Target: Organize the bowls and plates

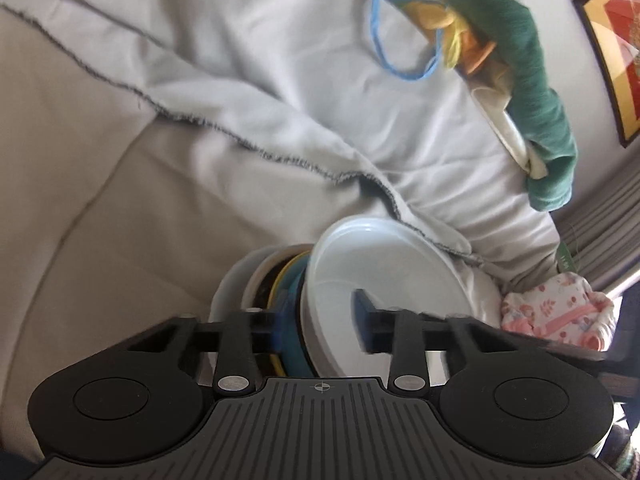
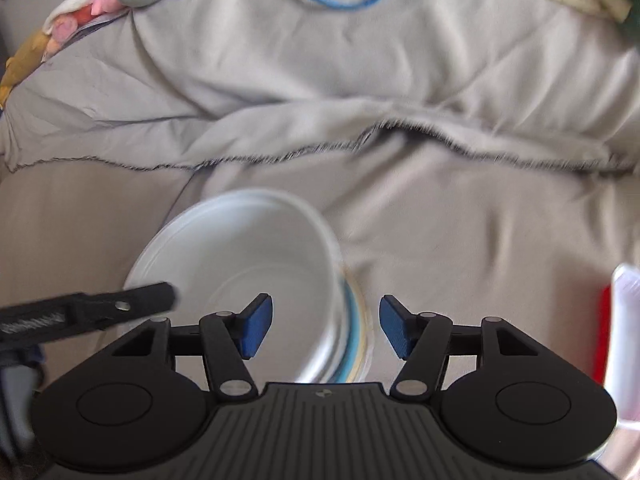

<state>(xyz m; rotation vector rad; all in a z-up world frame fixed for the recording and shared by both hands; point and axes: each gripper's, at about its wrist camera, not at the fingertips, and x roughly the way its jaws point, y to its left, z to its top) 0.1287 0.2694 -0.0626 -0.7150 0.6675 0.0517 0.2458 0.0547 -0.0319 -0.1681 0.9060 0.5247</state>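
My left gripper [image 1: 322, 320] clamped on the stacked bowls' [image 1: 360, 280] near rim at lower centre, my right gripper [image 2: 326, 330] apart, empty.

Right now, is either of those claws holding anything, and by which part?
The left gripper straddles the white bowl's near rim, one finger inside; whether it pinches cannot be told. The right gripper holds nothing.

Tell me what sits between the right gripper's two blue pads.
In the right wrist view, the right gripper straddles the near rim of the white bowl and the edges of the stacked plates under it; neither pad visibly touches them.
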